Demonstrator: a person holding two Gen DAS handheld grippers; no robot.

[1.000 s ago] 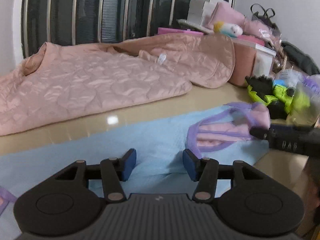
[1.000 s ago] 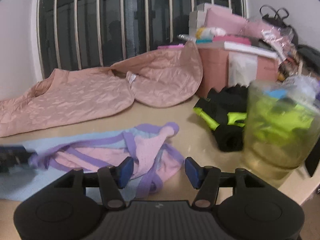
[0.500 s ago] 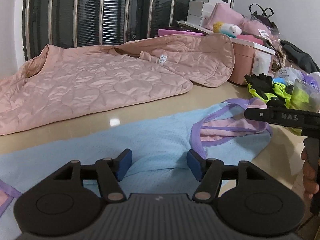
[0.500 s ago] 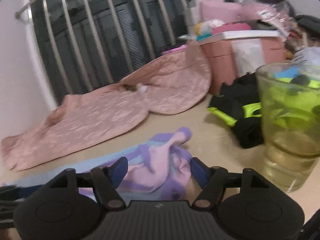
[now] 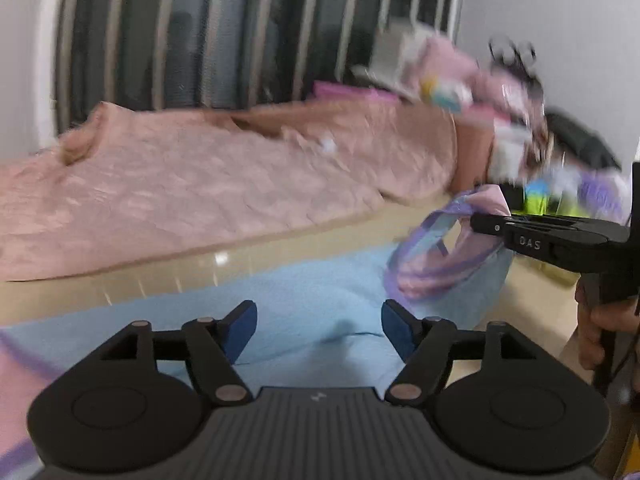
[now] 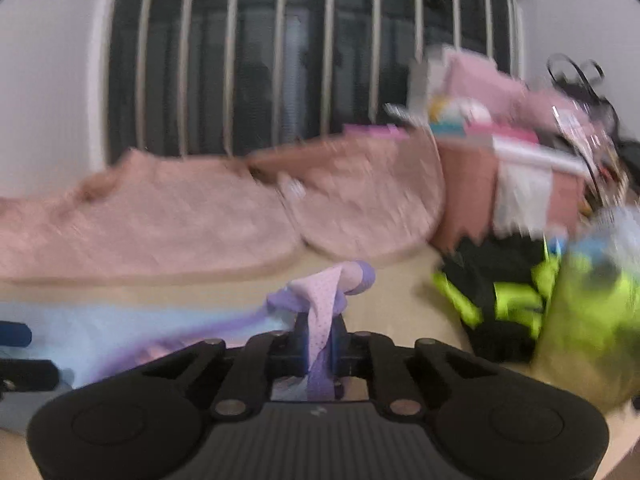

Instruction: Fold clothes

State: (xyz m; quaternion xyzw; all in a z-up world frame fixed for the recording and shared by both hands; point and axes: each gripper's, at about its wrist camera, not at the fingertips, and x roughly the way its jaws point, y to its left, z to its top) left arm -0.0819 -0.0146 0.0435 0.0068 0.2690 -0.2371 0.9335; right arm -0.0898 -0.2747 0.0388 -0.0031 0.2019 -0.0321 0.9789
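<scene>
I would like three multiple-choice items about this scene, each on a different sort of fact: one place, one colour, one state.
1. Where does the pink quilted jacket lie?
A. On the table, behind the light blue garment
B. Inside the pink box
C. Hanging on the window bars

2. What colour is the trim of the light blue garment?
A. Red
B. Purple
C. Black

3. How does the right gripper stand?
A. Wide open, with nothing between its jaws
B. Closing on the pink and purple edge of the garment
C. Gripping the glass

Answers:
1. A: in both views the jacket spreads over the table, beyond the blue cloth.
2. B: purple bands run along the garment's edge.
3. B: the right wrist view shows cloth pinched between the jaws; the left gripper is opening, holding nothing.
</scene>
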